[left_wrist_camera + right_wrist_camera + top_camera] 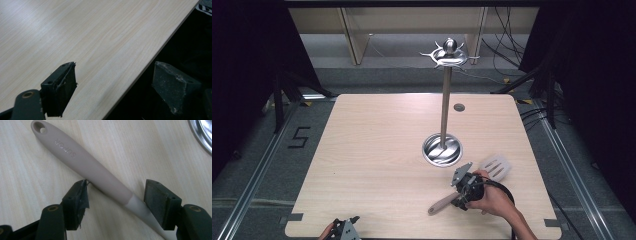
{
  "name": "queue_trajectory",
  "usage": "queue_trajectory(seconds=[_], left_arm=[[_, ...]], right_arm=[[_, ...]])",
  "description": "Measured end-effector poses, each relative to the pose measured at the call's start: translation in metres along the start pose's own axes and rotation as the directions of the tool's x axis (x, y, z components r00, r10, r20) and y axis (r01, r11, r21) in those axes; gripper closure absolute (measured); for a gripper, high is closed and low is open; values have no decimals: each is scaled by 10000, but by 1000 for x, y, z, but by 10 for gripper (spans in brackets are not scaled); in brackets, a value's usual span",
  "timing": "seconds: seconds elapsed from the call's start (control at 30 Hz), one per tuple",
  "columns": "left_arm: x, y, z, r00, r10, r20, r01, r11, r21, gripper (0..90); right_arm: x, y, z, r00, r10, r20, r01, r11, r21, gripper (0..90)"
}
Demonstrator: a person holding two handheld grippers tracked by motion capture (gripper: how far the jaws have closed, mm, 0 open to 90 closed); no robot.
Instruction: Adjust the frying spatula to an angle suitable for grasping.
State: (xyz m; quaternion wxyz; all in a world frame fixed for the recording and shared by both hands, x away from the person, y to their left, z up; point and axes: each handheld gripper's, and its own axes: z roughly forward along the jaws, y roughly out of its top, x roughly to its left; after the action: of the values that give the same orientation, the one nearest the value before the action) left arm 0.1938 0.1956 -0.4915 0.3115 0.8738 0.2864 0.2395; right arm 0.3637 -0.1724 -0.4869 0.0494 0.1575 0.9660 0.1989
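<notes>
High view: spatula (pixel 472 182) lies flat on the tabletop (pixel 372 150) near the front right, slotted head toward the right edge, handle pointing front-left. Right gripper (pixel 463 189) sits over the handle, hand (pixel 494 200) behind it. Steel utensil stand (pixel 442 148) with its tall pole and hook crown is just behind the spatula, base near the head but apart from it. Left gripper (pixel 347 229) rests at the front edge, well apart. Left gripper view: jaws wide, nothing between them, one over the tabletop (pixel 87 37), the other past its edge. Right gripper view: jaws spread on either side of the spatula handle (pixel 92 170); left pad at or just beside it, right pad clear. Stand base rim (pixel 201 132) at top right.
</notes>
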Motion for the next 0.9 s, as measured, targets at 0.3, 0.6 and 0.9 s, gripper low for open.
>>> queue_trajectory(seconds=[0.3,0.6,0.9], left_arm=[[-1,0,1,9999,-61,136,62,10000,-70,184],[0,0,-1,9996,-39,290,40,10000,-34,184],[-2,0,2,9998,-144,113,146,9997,-218,184]], right_arm=[[7,5,-6,9983,418,402,-456,9939,1007,498],[15,11,-10,9981,283,549,-403,9720,2314,608],[13,15,-10,9985,65,541,-211,9616,2738,671]])
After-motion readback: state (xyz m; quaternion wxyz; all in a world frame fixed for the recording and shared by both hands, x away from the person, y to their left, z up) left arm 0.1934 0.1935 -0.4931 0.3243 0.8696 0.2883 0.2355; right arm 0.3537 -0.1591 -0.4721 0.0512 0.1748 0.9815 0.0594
